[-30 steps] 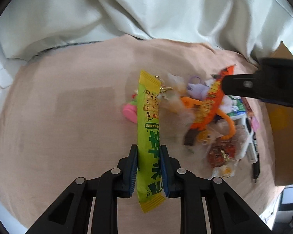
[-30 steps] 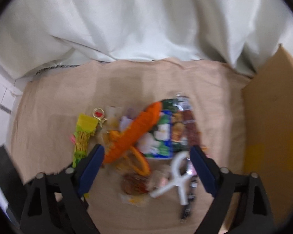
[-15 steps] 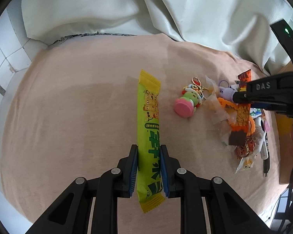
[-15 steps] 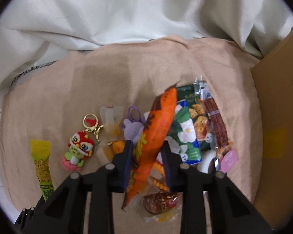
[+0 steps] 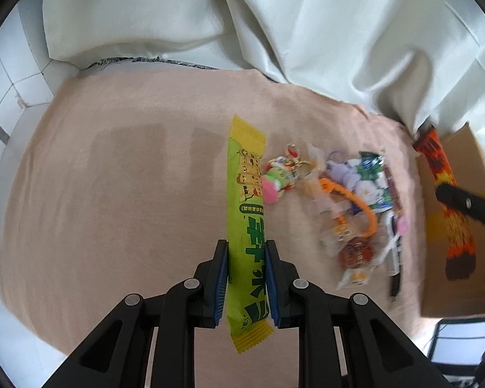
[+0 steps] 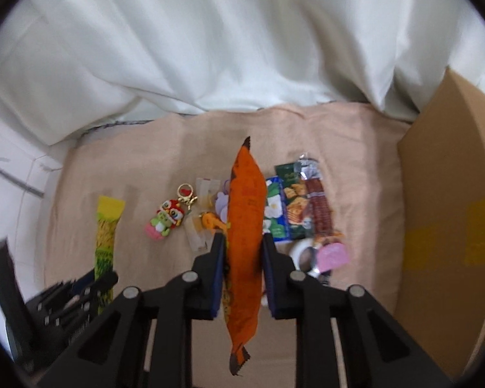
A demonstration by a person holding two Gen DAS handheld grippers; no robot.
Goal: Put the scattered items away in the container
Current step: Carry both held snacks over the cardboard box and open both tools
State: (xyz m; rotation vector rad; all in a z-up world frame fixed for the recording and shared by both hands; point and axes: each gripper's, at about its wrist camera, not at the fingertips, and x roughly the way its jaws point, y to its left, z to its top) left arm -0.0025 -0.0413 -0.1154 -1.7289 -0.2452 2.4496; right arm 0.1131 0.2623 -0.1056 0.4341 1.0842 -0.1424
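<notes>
My left gripper (image 5: 245, 245) is shut on a long green snack packet (image 5: 245, 177) and holds it above the beige cloth (image 5: 129, 194). My right gripper (image 6: 241, 239) has its jaws closing, and both pads press on a long orange snack packet (image 6: 244, 200) that is lifted off the pile. In the left wrist view that orange packet (image 5: 449, 207) hangs over the open cardboard box (image 5: 462, 291) at the right. The box wall (image 6: 449, 194) stands right of the pile.
On the cloth lie a lion keychain (image 6: 165, 220), blue and green snack packets (image 6: 287, 207), a tape roll (image 6: 304, 255), a pink tag (image 6: 333, 255), a pen (image 5: 394, 268) and clear wrappers. A white curtain (image 6: 242, 48) hangs behind, and white tiles (image 5: 6, 90) are at the left.
My right gripper went from wide open to clamped on the orange packet, then lifted it toward the box. The left gripper rose with the green packet, away from the pile.
</notes>
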